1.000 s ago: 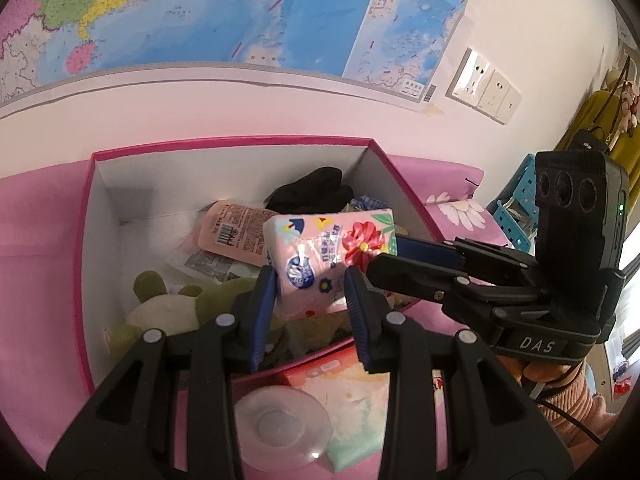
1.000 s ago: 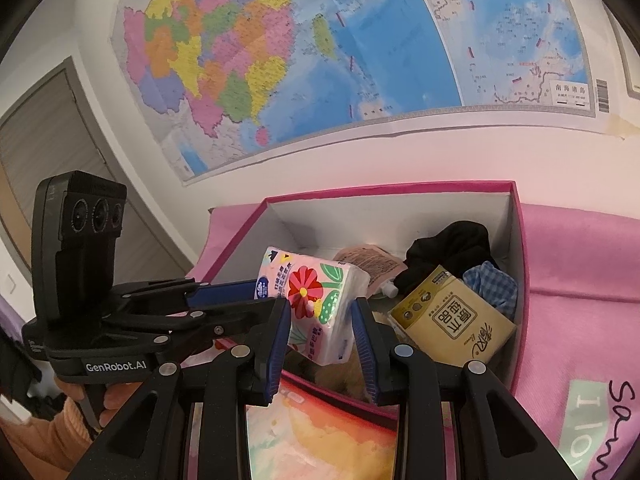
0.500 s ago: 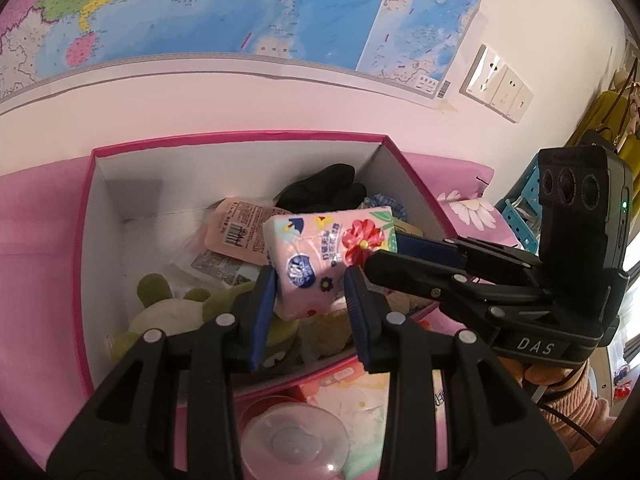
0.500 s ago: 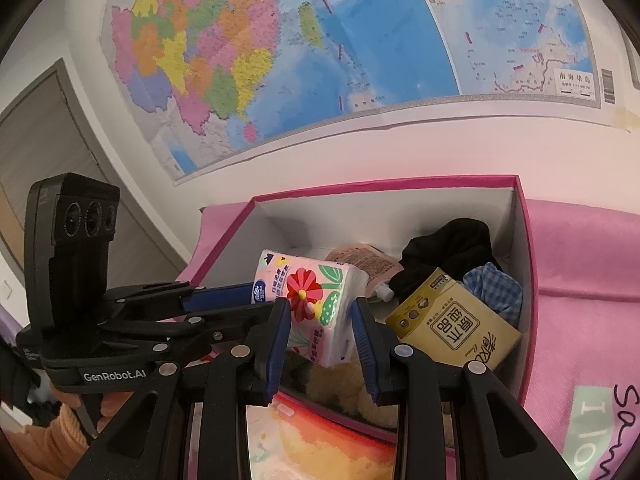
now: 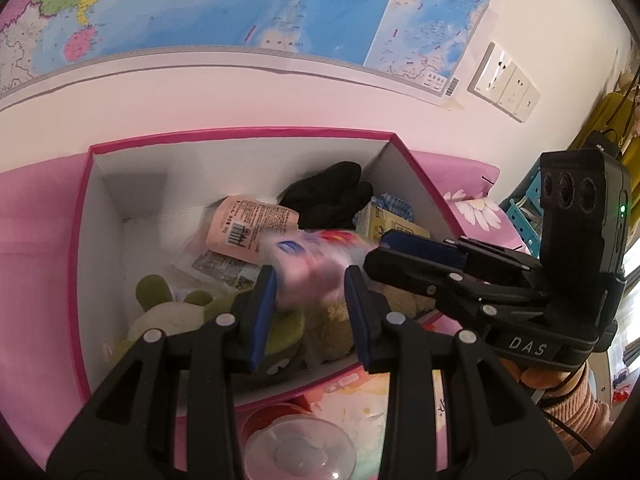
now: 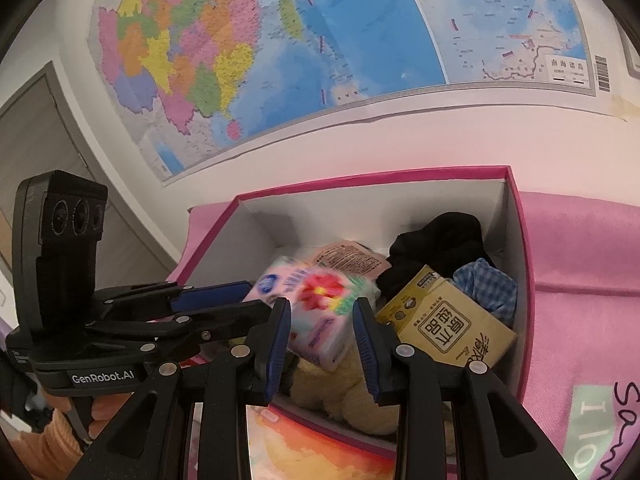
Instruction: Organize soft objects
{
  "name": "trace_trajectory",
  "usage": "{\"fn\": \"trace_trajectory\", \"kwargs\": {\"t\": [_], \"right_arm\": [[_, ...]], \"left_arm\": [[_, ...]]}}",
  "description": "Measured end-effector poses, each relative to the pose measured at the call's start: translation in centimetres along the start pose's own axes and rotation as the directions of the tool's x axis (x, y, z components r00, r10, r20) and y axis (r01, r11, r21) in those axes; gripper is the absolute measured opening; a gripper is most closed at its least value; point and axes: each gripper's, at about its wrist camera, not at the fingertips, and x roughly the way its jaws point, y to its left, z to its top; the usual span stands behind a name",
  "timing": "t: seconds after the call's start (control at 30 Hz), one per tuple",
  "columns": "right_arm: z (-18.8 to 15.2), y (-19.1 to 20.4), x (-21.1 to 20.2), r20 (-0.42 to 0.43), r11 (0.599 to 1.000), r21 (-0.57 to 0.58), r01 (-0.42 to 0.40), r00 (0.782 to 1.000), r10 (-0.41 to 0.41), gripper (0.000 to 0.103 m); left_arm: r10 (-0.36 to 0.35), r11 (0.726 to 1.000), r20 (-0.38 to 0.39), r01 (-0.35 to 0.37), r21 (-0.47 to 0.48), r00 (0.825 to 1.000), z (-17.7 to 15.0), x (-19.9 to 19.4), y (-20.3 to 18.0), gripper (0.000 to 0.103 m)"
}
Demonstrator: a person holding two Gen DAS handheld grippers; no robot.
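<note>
The sorting looks well along. The pink-rimmed box (image 5: 240,136) already holds a black glove (image 5: 332,196), a green plush toy (image 5: 168,312), a beige plush (image 6: 348,392), a pink barcoded packet (image 5: 252,228), a yellow tissue pack (image 6: 448,324) and a blue checked cloth (image 6: 486,284).

What is left, as I judge it, is the floral tissue pack (image 5: 308,264). I hold it over the box's near half, above the plush toys and not yet resting on them. My left gripper (image 5: 308,300) is clenched on one end of it and my right gripper (image 6: 322,332) grasps the other end, with the pads against its sides.

The pack is pink soft plastic with a red flower and a blue round logo. It is tilted and smeared by motion in both views, so its print is hard to read.
</note>
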Motion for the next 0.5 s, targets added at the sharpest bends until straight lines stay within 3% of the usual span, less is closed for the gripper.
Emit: {"fn": "trace_trajectory", "kwargs": {"t": [0.2, 0.37, 0.5], "right_arm": [[-0.3, 0.0, -0.6, 0.011, 1.0, 0.001, 0.006, 1.0, -0.006, 0.036], [-1.4, 0.8, -2.4, 0.042, 0.999, -0.041, 0.032, 0.999, -0.03, 0.043], [-3.2, 2.5, -5.1, 0.11, 0.99, -0.116, 0.082, 0.992, -0.069, 0.073]], "left_arm": [[0.016, 1.0, 0.02, -0.015, -0.008, 1.0, -0.2, -0.6, 0.2, 0.037], [0.044, 0.999, 0.105, -0.045, 0.008, 0.994, -1.4, -3.0, -0.1, 0.063], [0.078, 0.996, 0.214, -0.083, 0.015, 0.974, -3.4, -6.3, -0.7, 0.095]]}}
